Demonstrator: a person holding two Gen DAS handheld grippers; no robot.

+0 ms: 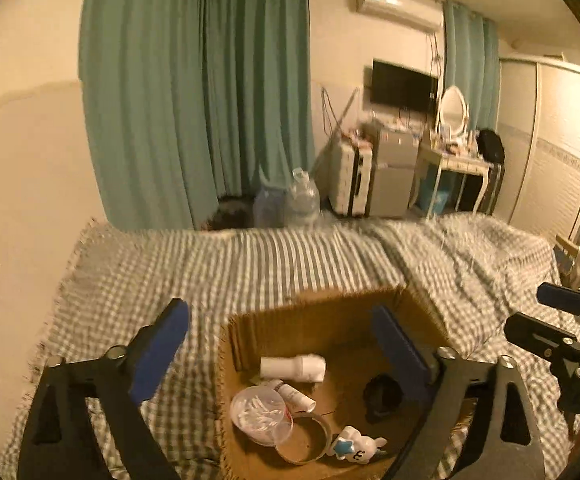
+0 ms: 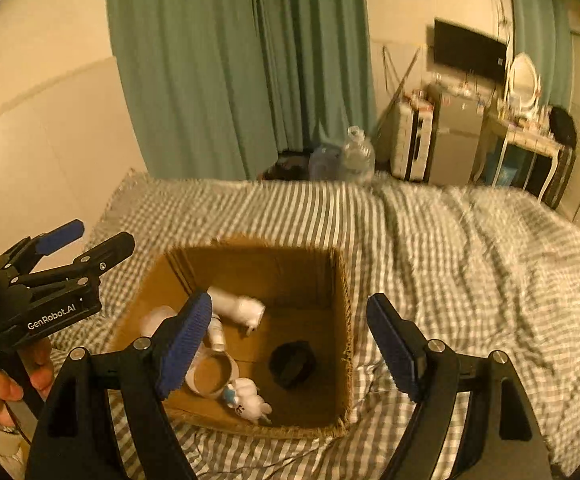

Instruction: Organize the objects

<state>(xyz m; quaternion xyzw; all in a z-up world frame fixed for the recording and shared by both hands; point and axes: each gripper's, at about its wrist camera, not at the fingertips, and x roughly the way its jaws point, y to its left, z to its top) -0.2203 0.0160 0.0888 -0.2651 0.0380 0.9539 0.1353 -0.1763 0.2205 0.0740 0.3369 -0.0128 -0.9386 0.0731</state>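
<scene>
An open cardboard box [image 1: 310,304] [image 2: 342,320] sits on a grey checked bedspread. Inside lie a white bottle [image 1: 294,367] [image 2: 238,306], a small white tube [image 1: 296,396], a clear tub of cotton swabs [image 1: 260,412], a tape roll [image 1: 304,442] [image 2: 212,376], a white toy figure [image 1: 358,446] [image 2: 248,402] and a black round object [image 1: 382,396] [image 2: 292,364]. My left gripper [image 1: 282,344] is open and empty above the box's left side. My right gripper [image 2: 290,336] is open and empty above the box; it shows at the right edge of the left wrist view [image 1: 546,312].
The bedspread [image 2: 470,248] covers a bed that runs to the right. Beyond the far edge stand clear water bottles [image 1: 302,200], green curtains [image 1: 194,92], a suitcase [image 1: 350,176], a small fridge [image 1: 394,172] and a dressing table [image 1: 458,160]. A hand [image 2: 6,380] holds the left gripper.
</scene>
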